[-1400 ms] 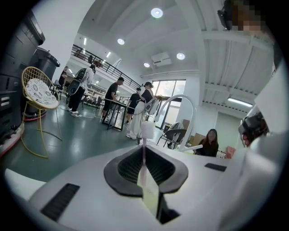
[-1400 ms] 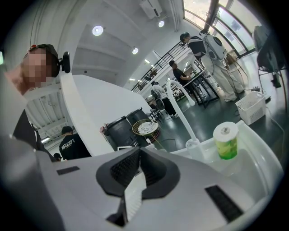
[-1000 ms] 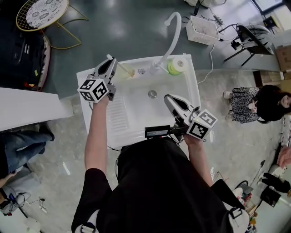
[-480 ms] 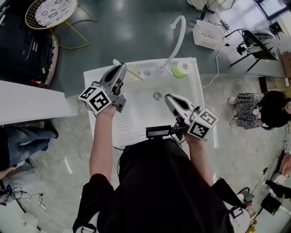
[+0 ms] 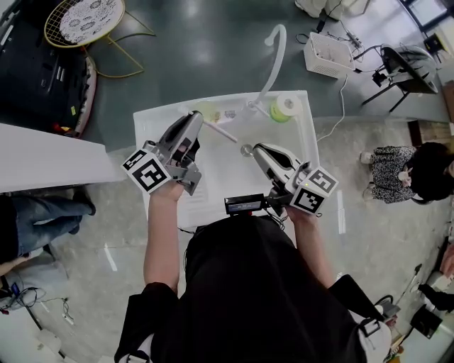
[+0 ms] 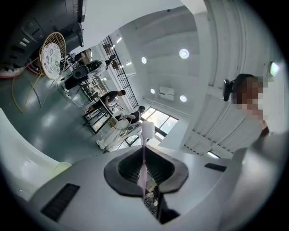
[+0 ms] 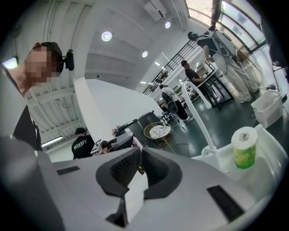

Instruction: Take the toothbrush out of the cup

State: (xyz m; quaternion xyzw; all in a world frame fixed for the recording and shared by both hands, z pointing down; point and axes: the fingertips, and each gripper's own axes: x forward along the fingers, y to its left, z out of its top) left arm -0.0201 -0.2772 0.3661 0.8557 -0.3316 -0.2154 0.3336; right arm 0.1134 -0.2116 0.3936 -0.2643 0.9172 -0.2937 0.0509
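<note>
A pink toothbrush (image 5: 221, 132) with a white head (image 6: 147, 129) sticks out of my left gripper (image 5: 193, 122), which is shut on its handle (image 6: 142, 168) above the left part of the white sink (image 5: 145, 122). The toothbrush is clear of the pale yellow cup (image 5: 208, 110), which stands on the sink's back rim just beyond the gripper and shows faintly low in the left gripper view (image 6: 61, 168). My right gripper (image 5: 259, 150) hovers over the basin near the drain (image 5: 246, 149), shut with nothing in it (image 7: 137, 159).
A white curved tap hose (image 5: 277, 49) rises from the back rim, next to a green-and-white roll (image 5: 286, 106) (image 7: 244, 147). Around the sink on the floor are a white basket (image 5: 328, 53), a round gold chair (image 5: 84, 18) and a crouching person (image 5: 404, 170) at right.
My left gripper has lifted and drawn back toward me and to the right, rolling as it went, with the toothbrush coming away from the cup. The right gripper has hardly moved.
</note>
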